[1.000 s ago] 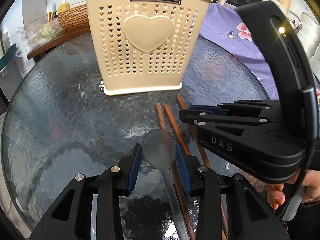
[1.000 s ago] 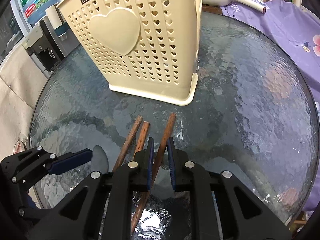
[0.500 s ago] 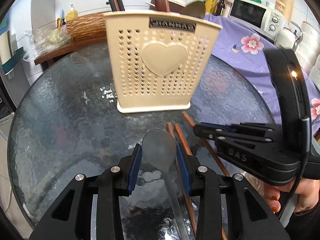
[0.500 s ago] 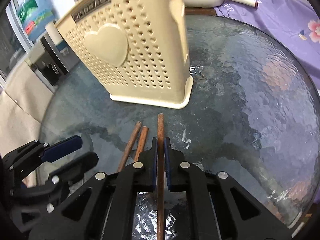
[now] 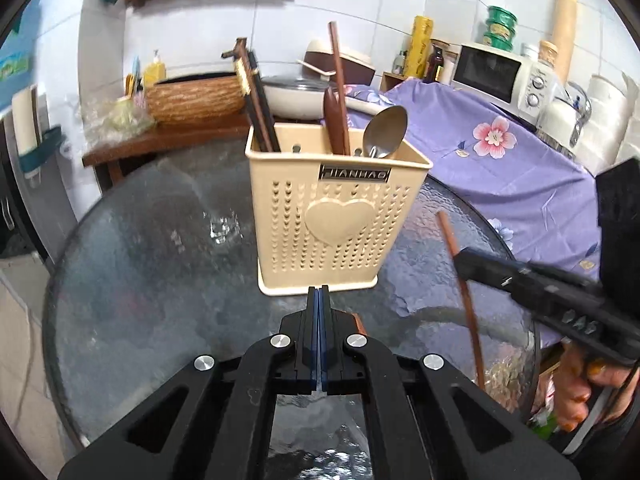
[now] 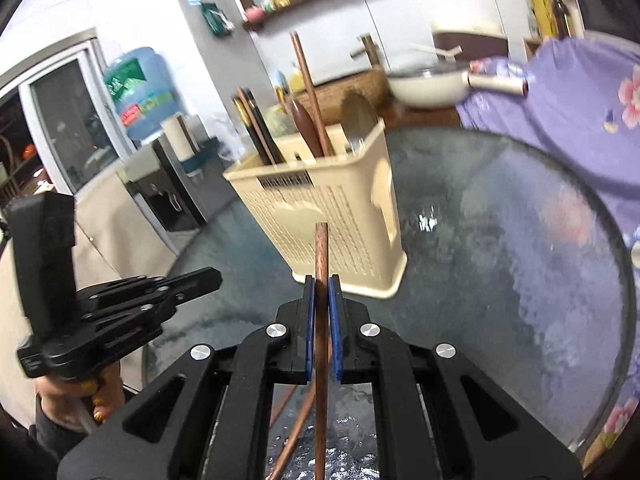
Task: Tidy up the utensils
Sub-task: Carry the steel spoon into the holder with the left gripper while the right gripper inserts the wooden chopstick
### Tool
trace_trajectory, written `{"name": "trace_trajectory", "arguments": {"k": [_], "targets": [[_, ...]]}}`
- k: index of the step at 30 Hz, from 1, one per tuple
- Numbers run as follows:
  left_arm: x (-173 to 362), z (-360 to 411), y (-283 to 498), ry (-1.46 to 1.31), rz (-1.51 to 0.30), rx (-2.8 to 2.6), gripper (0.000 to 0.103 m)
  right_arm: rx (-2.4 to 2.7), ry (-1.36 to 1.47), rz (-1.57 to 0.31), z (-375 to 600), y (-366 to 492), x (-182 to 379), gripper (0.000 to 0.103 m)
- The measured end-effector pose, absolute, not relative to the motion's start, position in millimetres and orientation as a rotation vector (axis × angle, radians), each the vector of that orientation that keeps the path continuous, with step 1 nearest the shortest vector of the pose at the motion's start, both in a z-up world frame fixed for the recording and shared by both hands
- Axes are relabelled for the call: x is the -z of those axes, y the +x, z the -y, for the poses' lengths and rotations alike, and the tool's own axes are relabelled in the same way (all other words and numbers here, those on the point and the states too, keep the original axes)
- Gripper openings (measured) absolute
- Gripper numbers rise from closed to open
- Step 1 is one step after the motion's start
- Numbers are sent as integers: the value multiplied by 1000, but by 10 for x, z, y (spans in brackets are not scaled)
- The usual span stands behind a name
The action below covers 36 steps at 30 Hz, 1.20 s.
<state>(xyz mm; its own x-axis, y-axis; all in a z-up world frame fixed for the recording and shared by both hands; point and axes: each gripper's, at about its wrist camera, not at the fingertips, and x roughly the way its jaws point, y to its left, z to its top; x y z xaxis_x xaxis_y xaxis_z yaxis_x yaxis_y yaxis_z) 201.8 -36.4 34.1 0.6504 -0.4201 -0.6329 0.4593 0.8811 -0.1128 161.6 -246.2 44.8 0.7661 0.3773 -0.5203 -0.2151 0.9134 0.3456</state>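
Utensils are split between a cream perforated plastic holder with a raised heart on its front [image 5: 340, 216] and the round textured-glass surface [image 5: 140, 280] it stands on. The black left gripper [image 5: 319, 300] is clenched, its blue pads pressed flat together with nothing visible between them, and the holder sits straight ahead of its tips. Inside the holder, beyond the gripper, stand a steel spoon [image 5: 386, 130], a dark brown wooden spoon [image 5: 335, 120], one tall reddish-brown chopstick [image 5: 338, 80] and a bundle of dark chopsticks [image 5: 260, 112] leaning to the gripper's left. The black right gripper [image 6: 322, 292] is clamped on a single reddish-brown wooden chopstick [image 6: 321, 256], which runs forward between its blue pads and ends just short of the holder's near corner, lifted clear of the glass. Below and behind that gripper's pads, two more brown wooden chopsticks [image 6: 298, 428] lie on the surface. A hand [image 5: 576, 384] grips the handle of the right gripper at the left camera's right edge.
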Motion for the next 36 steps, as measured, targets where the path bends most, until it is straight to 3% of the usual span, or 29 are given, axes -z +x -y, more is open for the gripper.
{"name": "trace_trajectory", "arguments": {"k": [8,10,11,12,24,31,36], "targets": [[-331,178,2190,10,-737,444,4,-298,265,-616,2504,1586,-504,7],[-288,174,2228,20,-751,421,26,-297,267,-622,2506,1602,-491,7],[-259,184,2243,25,-752,402,48,-296,273,-623,2507,1605,-489,7],[-230,196,2258,32,-753,392,53,-295,275,-623,2502,1613,-484,7],[434,721,2657,150,-918,351,51,-276,275,-617,2535,1602,-495,7],[560,772,2683,166,-932,351,50,-278,282,-620,2538,1624,-479,7],[590,806,2695,176,-918,331,44,-277,285,-623,2527,1626,-469,7]]}}
